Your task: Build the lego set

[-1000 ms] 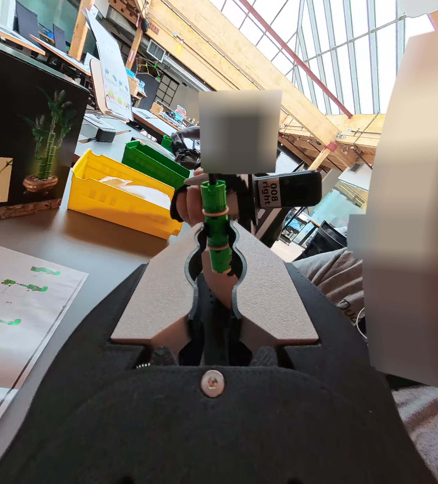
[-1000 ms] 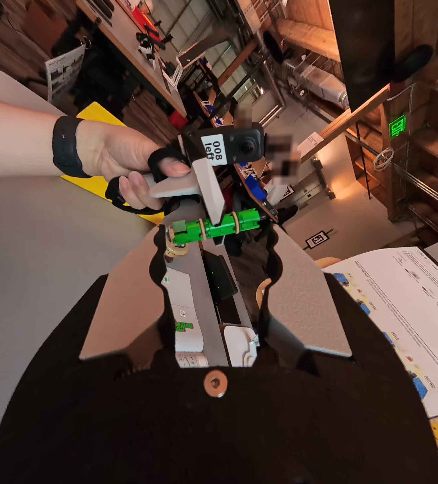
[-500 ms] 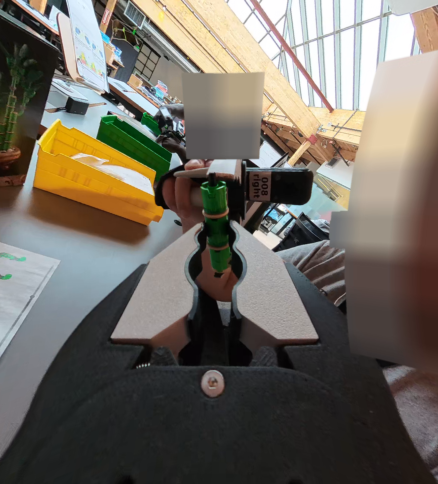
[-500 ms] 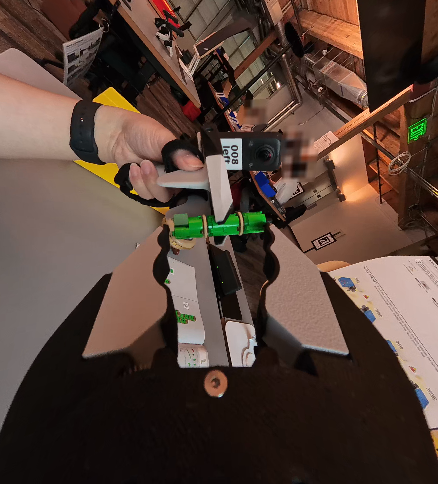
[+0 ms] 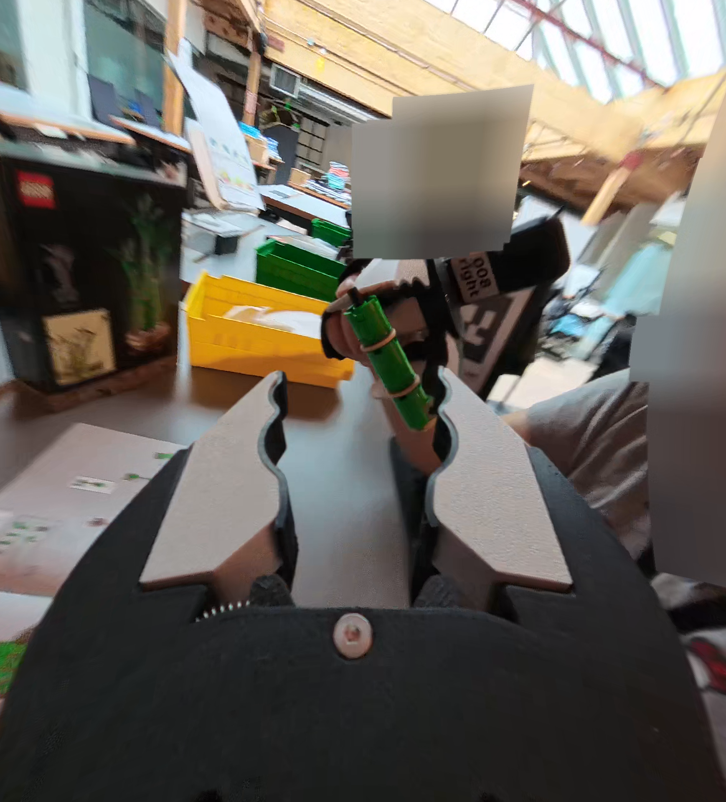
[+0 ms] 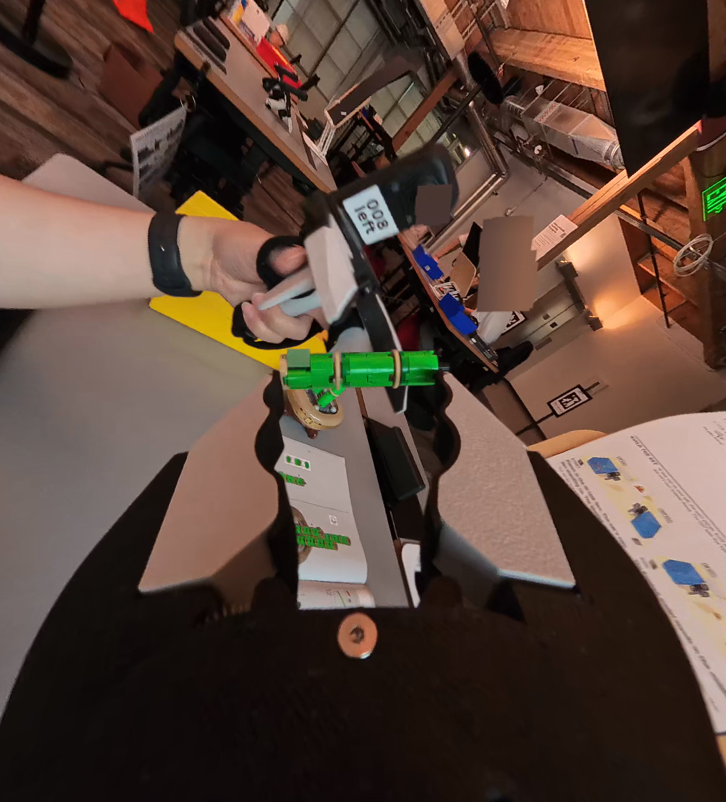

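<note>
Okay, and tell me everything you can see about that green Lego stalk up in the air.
The green stalk is a glossy plastic rod of three bright green round segments, split by two thin tan rings. A duller green block caps one end and a black pin pokes from the other. It is off the table, lengthwise across the fingertips of the right hand-held gripper, which appears to pinch it end to end. The left hand-held gripper is open, one finger close beside it.

Printed labels on both cameras; red logo on box.
</note>
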The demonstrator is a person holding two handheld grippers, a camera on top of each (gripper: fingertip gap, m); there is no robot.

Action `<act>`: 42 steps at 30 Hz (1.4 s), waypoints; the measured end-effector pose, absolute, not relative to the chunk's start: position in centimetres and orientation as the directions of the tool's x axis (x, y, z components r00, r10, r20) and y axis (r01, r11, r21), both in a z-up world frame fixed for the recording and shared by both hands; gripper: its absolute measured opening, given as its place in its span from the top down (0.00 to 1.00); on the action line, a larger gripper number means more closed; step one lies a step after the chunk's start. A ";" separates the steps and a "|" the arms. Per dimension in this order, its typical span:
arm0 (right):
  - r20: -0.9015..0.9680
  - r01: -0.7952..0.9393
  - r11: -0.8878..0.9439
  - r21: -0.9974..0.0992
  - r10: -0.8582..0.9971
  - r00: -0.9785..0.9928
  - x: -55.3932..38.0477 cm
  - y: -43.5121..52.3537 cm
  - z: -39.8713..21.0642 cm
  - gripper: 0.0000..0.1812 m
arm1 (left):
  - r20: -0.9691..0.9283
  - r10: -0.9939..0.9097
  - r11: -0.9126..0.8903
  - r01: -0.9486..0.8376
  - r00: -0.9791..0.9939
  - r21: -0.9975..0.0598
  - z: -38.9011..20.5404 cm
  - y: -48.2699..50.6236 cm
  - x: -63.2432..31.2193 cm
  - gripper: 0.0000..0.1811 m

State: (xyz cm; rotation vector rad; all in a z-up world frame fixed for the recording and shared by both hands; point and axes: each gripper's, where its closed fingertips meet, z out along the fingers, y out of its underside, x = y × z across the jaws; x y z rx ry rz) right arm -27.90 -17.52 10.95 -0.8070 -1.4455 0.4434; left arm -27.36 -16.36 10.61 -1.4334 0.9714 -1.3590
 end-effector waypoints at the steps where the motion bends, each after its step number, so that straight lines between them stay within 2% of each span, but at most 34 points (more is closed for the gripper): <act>1: 0.677 0.177 0.655 -0.734 0.728 0.111 -27.7 -17.6 11.2 0.62 | 0.164 -0.978 -0.161 0.032 0.129 -0.986 11.0 -16.7 -27.7 0.57; 4: 0.597 0.114 0.588 -0.801 0.799 0.074 -27.5 -18.2 11.6 0.62 | -0.155 -0.956 0.149 -0.042 0.251 -0.988 11.8 -17.9 -28.0 0.55; 7: 0.532 0.065 0.529 -0.846 0.846 0.030 -27.4 -18.8 11.8 0.62 | -0.307 -0.905 0.280 -0.132 0.295 -0.951 11.7 -18.6 -27.4 0.57; 12: 0.494 0.053 0.493 -0.868 0.870 -0.002 -27.5 -19.1 11.6 0.62 | -0.338 -0.897 0.297 -0.176 0.286 -0.938 11.2 -18.8 -26.5 0.55; 22: 0.510 0.062 0.510 -0.858 0.860 -0.032 -27.5 -19.5 11.2 0.62 | -0.417 -0.876 0.383 -0.177 0.243 -0.907 10.9 -19.8 -26.1 0.63; 27: 0.512 0.051 0.515 -0.856 0.857 -0.059 -27.5 -20.1 11.1 0.62 | -0.427 -0.872 0.395 -0.172 0.239 -0.902 11.1 -20.0 -26.0 0.59; 29: 0.514 0.050 0.516 -0.855 0.856 -0.054 -27.5 -20.0 11.1 0.62 | -0.438 -0.869 0.406 -0.171 0.230 -0.897 11.0 -20.3 -25.9 0.62; 42: 0.500 0.053 0.503 -0.863 0.863 -0.069 -27.6 -20.0 10.8 0.62 | -0.469 -0.855 0.431 -0.199 0.222 -0.880 10.9 -20.3 -25.9 0.62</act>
